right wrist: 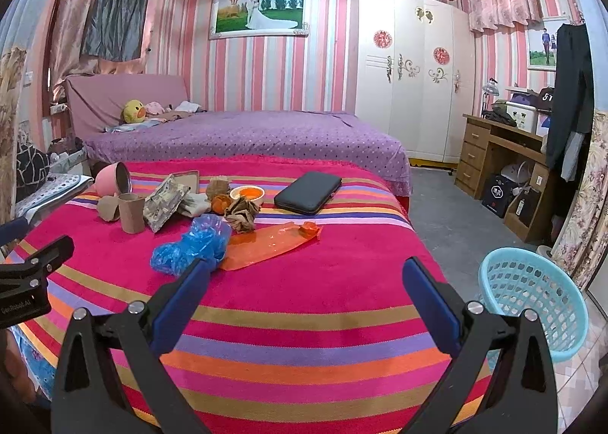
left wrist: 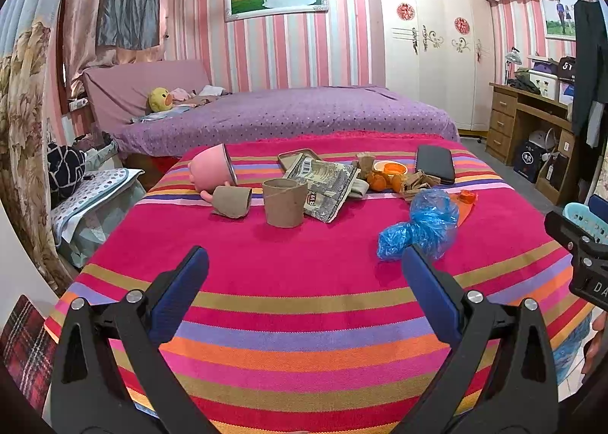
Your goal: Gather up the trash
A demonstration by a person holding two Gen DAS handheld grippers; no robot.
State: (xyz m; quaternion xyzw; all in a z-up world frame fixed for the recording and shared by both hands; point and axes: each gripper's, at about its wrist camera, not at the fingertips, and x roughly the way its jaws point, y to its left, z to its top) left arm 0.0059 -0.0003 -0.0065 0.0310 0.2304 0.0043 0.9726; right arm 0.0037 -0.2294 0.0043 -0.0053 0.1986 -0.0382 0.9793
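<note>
Crumpled blue plastic film point(left wrist: 420, 225) lies just ahead of my left claw point(left wrist: 304, 270), cardboard tubes point(left wrist: 284, 206) and orange peel point(left wrist: 385, 180) farther ahead. Both claws, including my right claw point(right wrist: 307, 278), gape wide, empty. The light-blue plastic mesh basket point(right wrist: 532, 301) right of my right claw appears empty; judged, collection not begun.

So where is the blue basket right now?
The blue basket stands on the floor off the right side of the striped blanket, low at the right of the right wrist view, just past the right gripper.
</note>
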